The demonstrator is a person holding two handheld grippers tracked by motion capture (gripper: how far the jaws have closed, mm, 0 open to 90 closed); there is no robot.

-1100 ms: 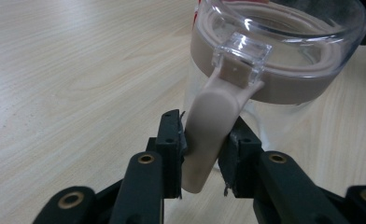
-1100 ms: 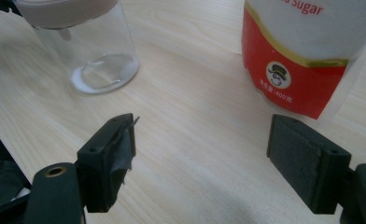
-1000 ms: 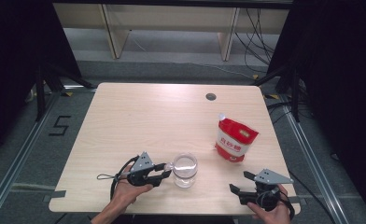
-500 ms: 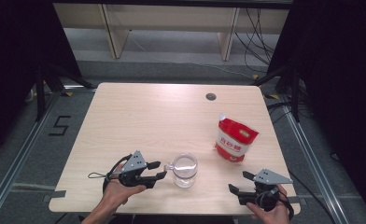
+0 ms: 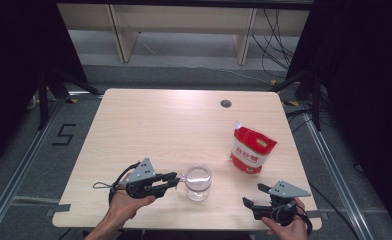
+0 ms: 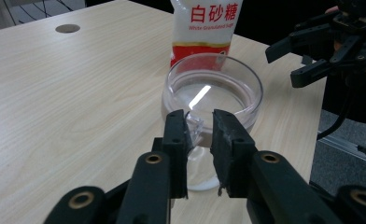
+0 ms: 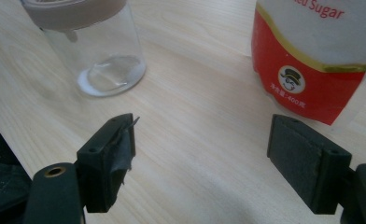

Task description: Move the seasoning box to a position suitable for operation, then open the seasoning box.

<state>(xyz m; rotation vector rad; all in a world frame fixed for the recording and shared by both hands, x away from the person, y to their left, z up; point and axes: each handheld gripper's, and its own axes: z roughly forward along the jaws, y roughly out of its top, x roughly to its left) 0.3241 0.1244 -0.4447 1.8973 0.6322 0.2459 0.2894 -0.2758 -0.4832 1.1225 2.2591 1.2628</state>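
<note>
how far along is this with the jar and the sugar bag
Early. Done: nothing poured, the glass jar looks empty. In hand: the left tool has just been closing on the small tab at the jar's rim. Left: the sugar bag stands untouched; the right tool waits open.

In the left gripper view the glass jar's [image 6: 212,100] near wall and handle sit behind the black jaws, so whether the pads press on the handle is hard to tell. The sugar bag's [image 6: 208,25] top runs off the far edge. In the right gripper view the bag [image 7: 312,60] and jar [image 7: 95,46] are both cut off at the top.
</note>
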